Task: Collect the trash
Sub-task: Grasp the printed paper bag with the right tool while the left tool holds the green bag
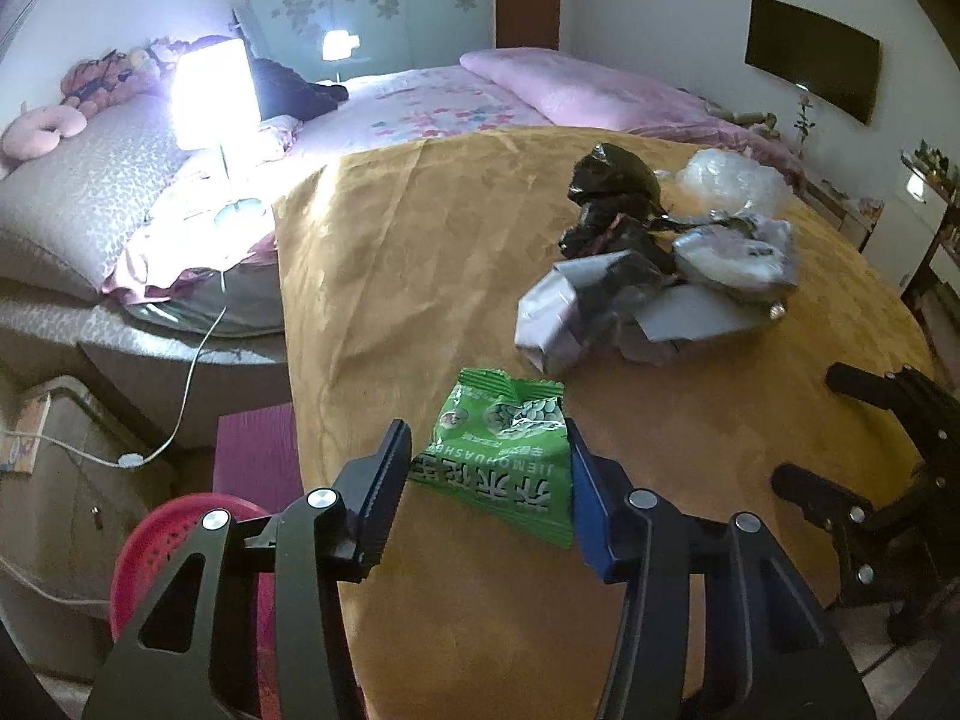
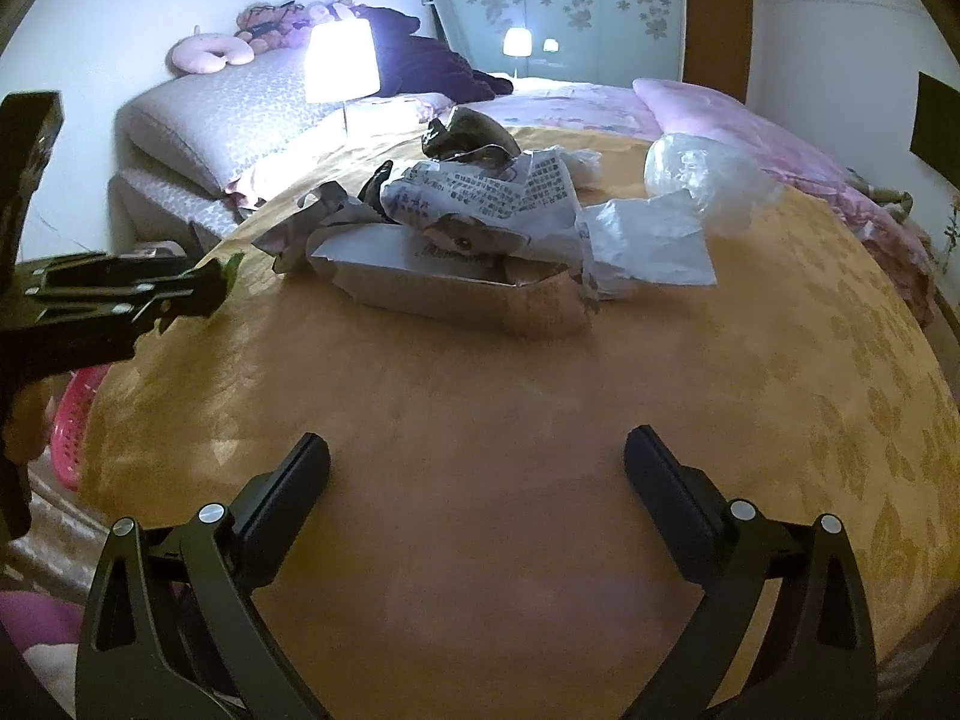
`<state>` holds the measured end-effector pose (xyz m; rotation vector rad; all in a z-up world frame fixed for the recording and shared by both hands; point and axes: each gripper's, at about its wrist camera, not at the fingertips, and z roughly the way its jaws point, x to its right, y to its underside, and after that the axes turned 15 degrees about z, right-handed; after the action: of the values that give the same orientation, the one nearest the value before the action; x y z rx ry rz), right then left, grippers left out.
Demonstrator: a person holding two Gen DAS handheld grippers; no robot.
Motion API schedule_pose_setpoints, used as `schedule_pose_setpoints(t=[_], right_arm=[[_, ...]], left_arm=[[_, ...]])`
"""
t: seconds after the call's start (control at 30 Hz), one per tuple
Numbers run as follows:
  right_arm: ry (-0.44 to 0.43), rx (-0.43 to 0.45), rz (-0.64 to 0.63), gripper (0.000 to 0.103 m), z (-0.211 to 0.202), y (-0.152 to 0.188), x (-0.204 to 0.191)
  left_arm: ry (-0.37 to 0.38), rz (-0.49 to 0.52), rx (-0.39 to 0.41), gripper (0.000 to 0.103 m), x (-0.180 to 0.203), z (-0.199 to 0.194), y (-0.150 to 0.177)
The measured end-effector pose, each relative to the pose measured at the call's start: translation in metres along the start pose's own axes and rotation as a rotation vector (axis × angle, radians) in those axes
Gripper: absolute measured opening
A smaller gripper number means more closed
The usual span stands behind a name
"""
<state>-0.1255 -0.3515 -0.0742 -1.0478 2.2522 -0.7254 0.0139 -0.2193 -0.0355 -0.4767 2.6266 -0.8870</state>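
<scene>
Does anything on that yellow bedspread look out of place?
Yes: crumpled trash litters the yellow bedspread — a torn paper box, a black bag, clear plastic and a green snack packet.

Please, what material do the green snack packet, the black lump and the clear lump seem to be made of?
Green snack packet: probably glossy printed plastic film, with a crimped, serrated top edge and creases. Black lump: likely a thin plastic bag, crumpled, with shiny highlights. Clear lump: seemingly thin transparent plastic film, wrinkled and translucent.
</scene>
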Motion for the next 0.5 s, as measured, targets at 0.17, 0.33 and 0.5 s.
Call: schedule_pose_setpoints(t=[0.17,0.33,0.5], right_arm=[[-0.016,-0.006,0.066,0.096,-0.008,-0.007,0.01],[-0.021,0.07,0.061,0.096,-0.024,-0.03,0.011],[-0.093,0.089,0.078,0.096,-0.026,-0.055,0.002]], left_arm=[[-0.003,-0.016,0.011,0.048,0.005,-0.014,0.007],[-0.009,-0.026,0.029,0.048,0.005,-0.022,0.01],[-0.01,-0.042,0.034,0.048,0.002,-0.024,0.012]])
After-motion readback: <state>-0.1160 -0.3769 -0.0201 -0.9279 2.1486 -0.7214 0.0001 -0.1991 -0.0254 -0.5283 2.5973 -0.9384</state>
